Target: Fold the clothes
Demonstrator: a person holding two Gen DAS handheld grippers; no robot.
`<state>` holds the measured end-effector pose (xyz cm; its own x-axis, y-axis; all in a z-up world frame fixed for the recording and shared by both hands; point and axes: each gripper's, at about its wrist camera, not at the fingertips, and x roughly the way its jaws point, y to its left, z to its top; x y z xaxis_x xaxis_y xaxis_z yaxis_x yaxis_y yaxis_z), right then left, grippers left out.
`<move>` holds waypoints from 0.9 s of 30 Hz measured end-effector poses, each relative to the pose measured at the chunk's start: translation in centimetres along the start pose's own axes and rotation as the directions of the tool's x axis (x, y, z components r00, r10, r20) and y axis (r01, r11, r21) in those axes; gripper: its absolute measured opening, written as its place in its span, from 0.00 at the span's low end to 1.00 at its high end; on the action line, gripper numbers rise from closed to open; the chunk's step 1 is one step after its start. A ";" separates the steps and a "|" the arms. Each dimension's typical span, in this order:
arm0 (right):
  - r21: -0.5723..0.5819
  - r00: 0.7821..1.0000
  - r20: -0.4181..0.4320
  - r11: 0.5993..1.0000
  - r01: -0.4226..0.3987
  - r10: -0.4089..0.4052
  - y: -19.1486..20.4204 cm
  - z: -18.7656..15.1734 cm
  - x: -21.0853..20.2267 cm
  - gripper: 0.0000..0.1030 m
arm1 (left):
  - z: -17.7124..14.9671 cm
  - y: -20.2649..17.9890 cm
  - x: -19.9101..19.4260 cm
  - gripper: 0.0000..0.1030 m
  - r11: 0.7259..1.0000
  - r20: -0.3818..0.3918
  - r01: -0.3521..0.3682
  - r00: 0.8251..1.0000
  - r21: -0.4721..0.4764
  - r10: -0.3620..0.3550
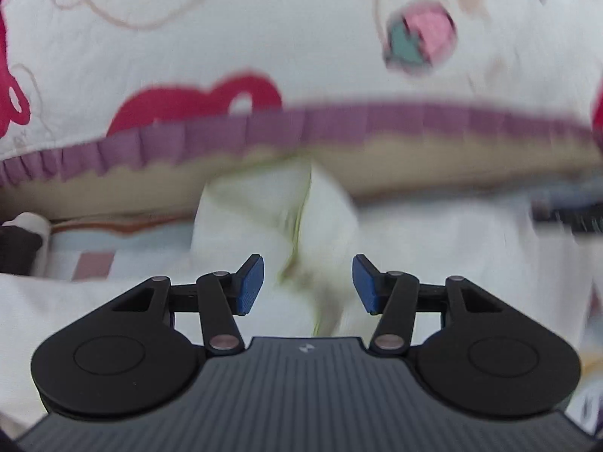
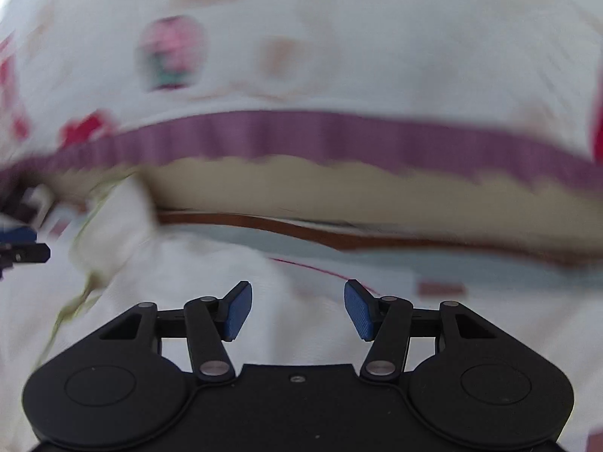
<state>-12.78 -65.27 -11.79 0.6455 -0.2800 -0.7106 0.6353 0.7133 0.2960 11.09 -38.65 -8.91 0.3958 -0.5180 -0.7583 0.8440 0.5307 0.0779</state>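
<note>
I see the garment (image 1: pixel 279 226) lying ahead of my left gripper (image 1: pixel 308 284) — the pillow (image 1: pixel 301 37) behind it.

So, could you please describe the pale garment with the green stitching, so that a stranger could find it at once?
Start at the big white quilt with cartoon prints and a purple frill along its lower edge. Just below that frill, ahead of the open left tool, lies a crumpled whitish garment. Only it has a thin yellow-green seam running down its middle.
</note>
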 end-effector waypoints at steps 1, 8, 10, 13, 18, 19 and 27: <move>0.075 1.000 -0.014 0.997 0.003 -0.002 -1.4 0.3 0.1 0.58 | 0.2 -0.1 0.9 0.52 1.000 0.003 0.006 1.000 -0.012 -0.006; 0.192 0.993 -0.051 0.974 0.118 -0.110 -4.7 0.3 0.1 0.59 | 1.6 -0.9 6.9 0.60 0.994 0.025 0.050 0.999 -0.094 -0.048; 0.233 0.990 -0.046 0.963 0.137 -0.130 -5.6 0.3 0.1 0.59 | 2.0 -1.1 8.7 0.60 0.991 0.032 0.063 0.998 -0.118 -0.060; 0.332 0.990 -0.060 0.933 0.138 -0.125 -7.5 0.0 0.0 0.59 | 2.6 -1.6 10.1 0.06 0.993 0.049 0.037 0.998 -0.113 -0.031; 0.452 0.988 -0.057 0.879 0.152 -0.141 -10.4 -0.1 -0.8 0.59 | 4.4 -0.2 8.1 0.06 0.980 0.218 -0.076 0.969 -0.183 0.116; 0.460 0.987 -0.054 0.873 0.161 -0.154 -10.8 0.0 -1.1 0.59 | 4.7 0.4 7.8 0.06 0.970 0.236 -0.079 0.962 -0.231 0.135; 0.536 0.944 -0.017 0.794 0.287 -0.330 -16.3 -0.1 -7.6 0.62 | 4.3 1.0 10.5 0.06 0.935 0.183 -0.227 0.942 -0.274 0.282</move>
<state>-28.07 -74.67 -11.28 0.3922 -0.4887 -0.7793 0.9170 0.1412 0.3730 17.67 -46.41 -14.01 0.6770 -0.4608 -0.5739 0.5997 0.7974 0.0672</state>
